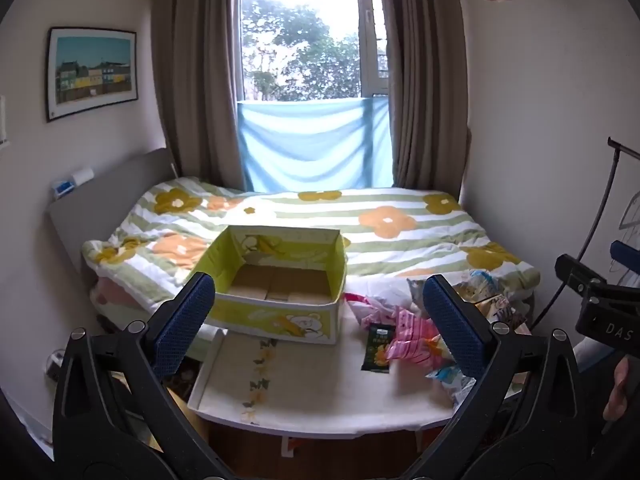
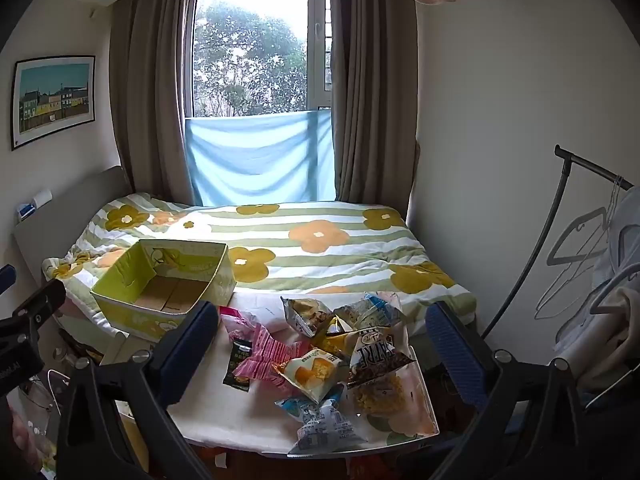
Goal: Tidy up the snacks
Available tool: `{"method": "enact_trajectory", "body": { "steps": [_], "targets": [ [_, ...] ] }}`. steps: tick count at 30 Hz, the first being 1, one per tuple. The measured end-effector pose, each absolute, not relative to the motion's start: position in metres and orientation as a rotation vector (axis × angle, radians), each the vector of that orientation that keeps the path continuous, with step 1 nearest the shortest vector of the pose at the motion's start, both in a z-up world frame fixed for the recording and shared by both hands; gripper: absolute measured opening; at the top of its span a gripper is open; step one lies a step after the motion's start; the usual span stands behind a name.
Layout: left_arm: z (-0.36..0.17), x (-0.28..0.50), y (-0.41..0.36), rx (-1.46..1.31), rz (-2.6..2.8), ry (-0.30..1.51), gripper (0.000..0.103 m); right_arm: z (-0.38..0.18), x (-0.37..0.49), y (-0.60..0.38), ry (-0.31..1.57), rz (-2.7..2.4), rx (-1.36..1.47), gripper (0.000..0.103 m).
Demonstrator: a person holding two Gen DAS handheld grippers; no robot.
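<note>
A yellow-green cardboard box [image 1: 280, 280] with a bear print stands open and empty at the far left of a small white table [image 1: 320, 392]; it also shows in the right wrist view [image 2: 160, 284]. A heap of snack packets [image 2: 340, 356] lies on the table's right half, among them a pink packet [image 2: 268, 354], a dark green packet [image 2: 239, 364] and a blue-white packet [image 2: 320, 420]. The heap shows in the left wrist view [image 1: 412, 340] too. My left gripper [image 1: 320, 320] is open and empty above the table's near side. My right gripper [image 2: 324, 352] is open and empty above the heap.
A bed [image 2: 320, 248] with a flowered striped quilt lies behind the table, under a curtained window [image 2: 256, 60]. A clothes rack [image 2: 580, 240] with hangers stands at the right. The right gripper's body [image 1: 600, 304] shows at the left view's right edge.
</note>
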State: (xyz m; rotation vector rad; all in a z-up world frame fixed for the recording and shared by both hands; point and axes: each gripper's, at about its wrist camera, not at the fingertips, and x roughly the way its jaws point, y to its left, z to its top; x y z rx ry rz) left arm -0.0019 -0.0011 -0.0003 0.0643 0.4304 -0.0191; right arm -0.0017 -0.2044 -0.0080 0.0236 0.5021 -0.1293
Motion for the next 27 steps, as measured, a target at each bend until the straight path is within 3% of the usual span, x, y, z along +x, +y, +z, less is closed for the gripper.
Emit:
{"method": "enact_trajectory", "body": {
  "steps": [27],
  "targets": [
    [-0.013,0.001,-0.008,0.033,-0.043,0.508,0.103,-0.016,-0.005,-0.206,0.541,-0.136,0.019,0.103]
  ]
}}
